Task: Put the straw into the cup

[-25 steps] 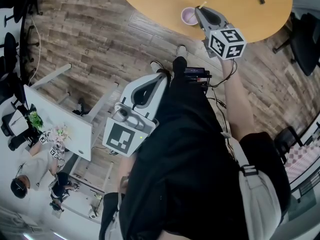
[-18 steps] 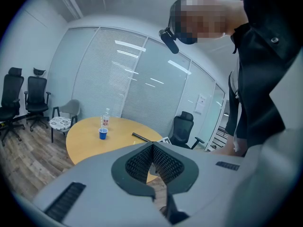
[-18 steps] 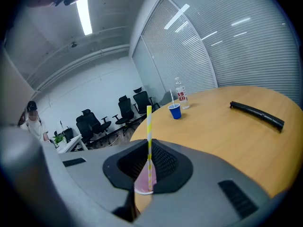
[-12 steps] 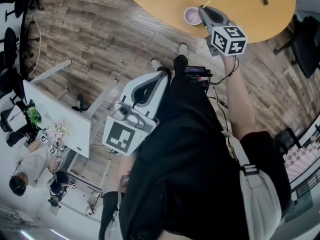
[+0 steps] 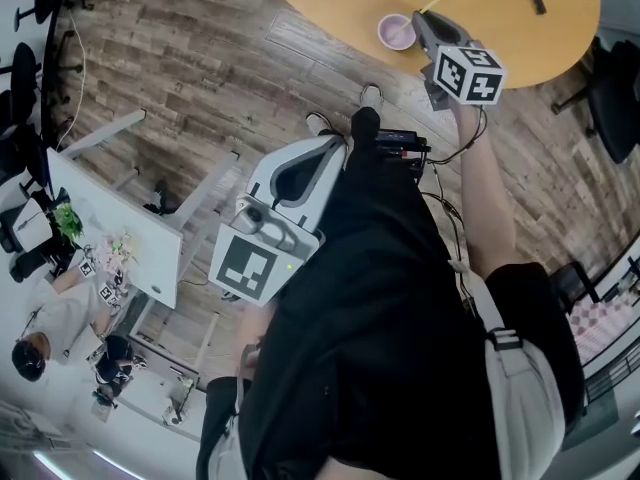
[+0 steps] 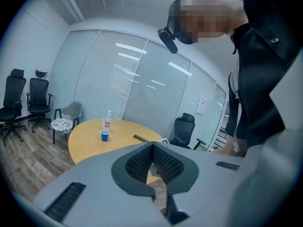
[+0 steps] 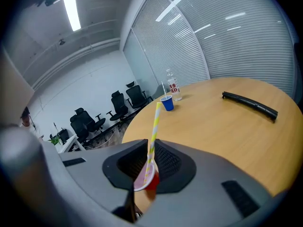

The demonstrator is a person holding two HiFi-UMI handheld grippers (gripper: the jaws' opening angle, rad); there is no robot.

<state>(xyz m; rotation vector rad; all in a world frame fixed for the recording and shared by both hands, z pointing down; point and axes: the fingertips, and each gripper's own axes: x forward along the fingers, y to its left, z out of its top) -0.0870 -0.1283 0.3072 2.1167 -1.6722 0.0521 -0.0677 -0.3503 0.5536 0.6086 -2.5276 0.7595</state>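
Above the round wooden counter [image 7: 222,126], my right gripper [image 7: 150,150] pinches the yellow-striped straw [image 7: 155,126] upright so its lower end aims into the small red cup [image 7: 152,181].

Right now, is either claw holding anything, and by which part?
The right claw grips the yellow-and-white striped paper straw by its lower part, just above the red plastic cup. The left claw is shut and holds nothing.
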